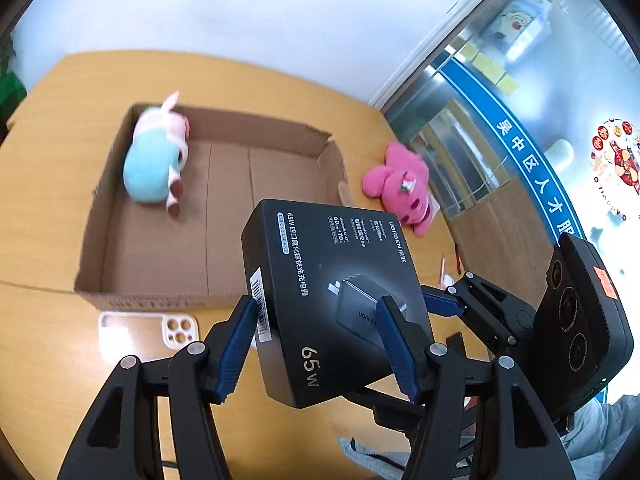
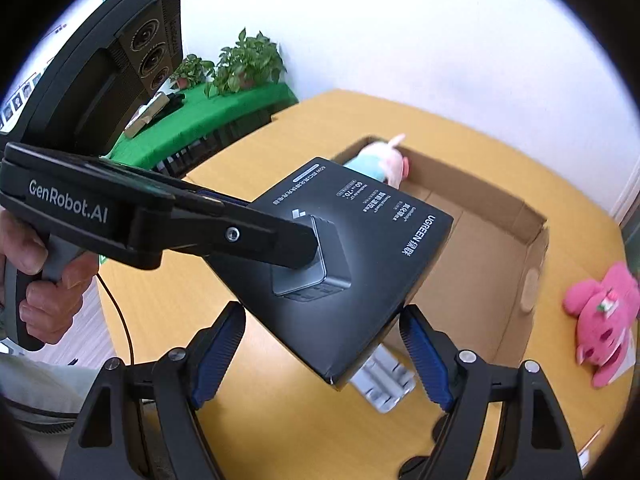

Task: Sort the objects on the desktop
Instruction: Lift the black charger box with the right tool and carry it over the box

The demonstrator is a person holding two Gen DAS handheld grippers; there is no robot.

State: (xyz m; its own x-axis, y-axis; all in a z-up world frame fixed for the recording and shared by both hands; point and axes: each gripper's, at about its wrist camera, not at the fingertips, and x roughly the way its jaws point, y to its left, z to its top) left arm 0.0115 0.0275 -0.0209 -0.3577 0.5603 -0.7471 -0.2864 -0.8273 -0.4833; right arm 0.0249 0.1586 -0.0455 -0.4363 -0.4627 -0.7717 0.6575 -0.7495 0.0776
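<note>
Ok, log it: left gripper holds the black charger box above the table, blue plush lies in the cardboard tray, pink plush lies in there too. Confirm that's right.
Not quite. The pink plush lies on the table outside the cardboard tray, beside its right wall, as the left wrist view shows. The rest stands: the left gripper holds the black charger box above the table, and the blue plush lies in the tray.

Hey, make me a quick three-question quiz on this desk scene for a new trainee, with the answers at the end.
1. True or false: the blue plush toy lies inside the cardboard box.
2. Which gripper holds the black charger box: A left, B right, C neither?
3. Fill in: the pink plush toy lies ____ the cardboard box.

Key: 1 true. 2 A: the left gripper has its jaws clamped on it, while the right gripper is open. 3 outside.
</note>
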